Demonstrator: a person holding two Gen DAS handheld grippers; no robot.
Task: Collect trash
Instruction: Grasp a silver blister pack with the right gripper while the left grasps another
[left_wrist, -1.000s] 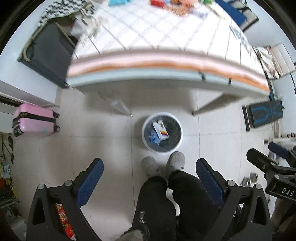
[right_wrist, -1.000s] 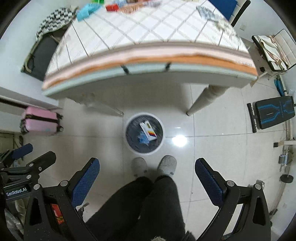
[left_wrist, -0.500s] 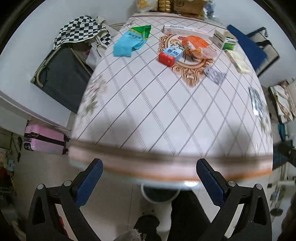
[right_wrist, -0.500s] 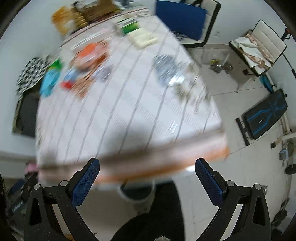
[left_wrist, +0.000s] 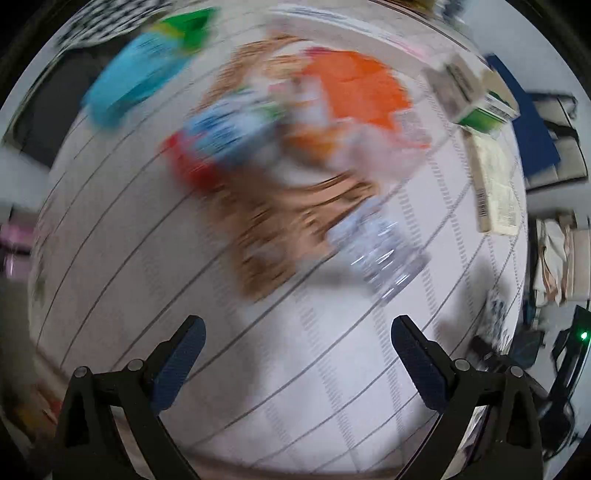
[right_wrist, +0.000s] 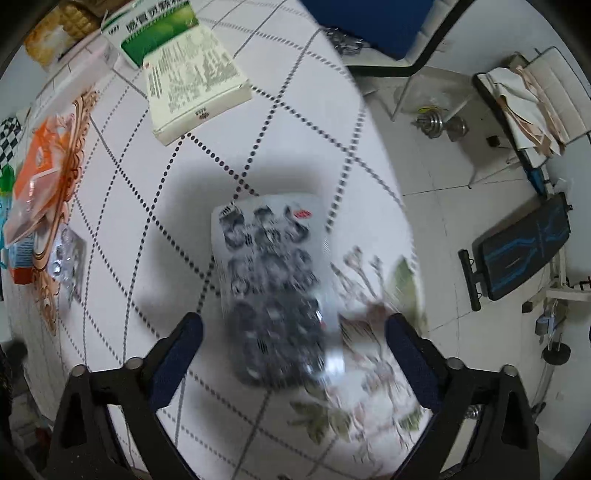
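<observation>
A: Where is the trash relative to the right gripper (right_wrist: 293, 332)?

B: A silver blister pack (right_wrist: 275, 291) lies flat on the tablecloth (right_wrist: 155, 206), its near end between the two blue pads. The jaws stand wide apart, have just been closing a little, and touch nothing.

A: Edges?

B: The table edge runs just right of the pack, floor (right_wrist: 443, 177) beyond. Ahead and left a white and green box (right_wrist: 192, 85) lies well apart, with bare cloth between.

A: And the left gripper (left_wrist: 295, 339)?

B: Also spread, empty, over bare cloth. Through heavy blur, a second blister pack (left_wrist: 380, 251) lies ahead to the right, an orange packet (left_wrist: 354, 92) farther ahead.
</observation>
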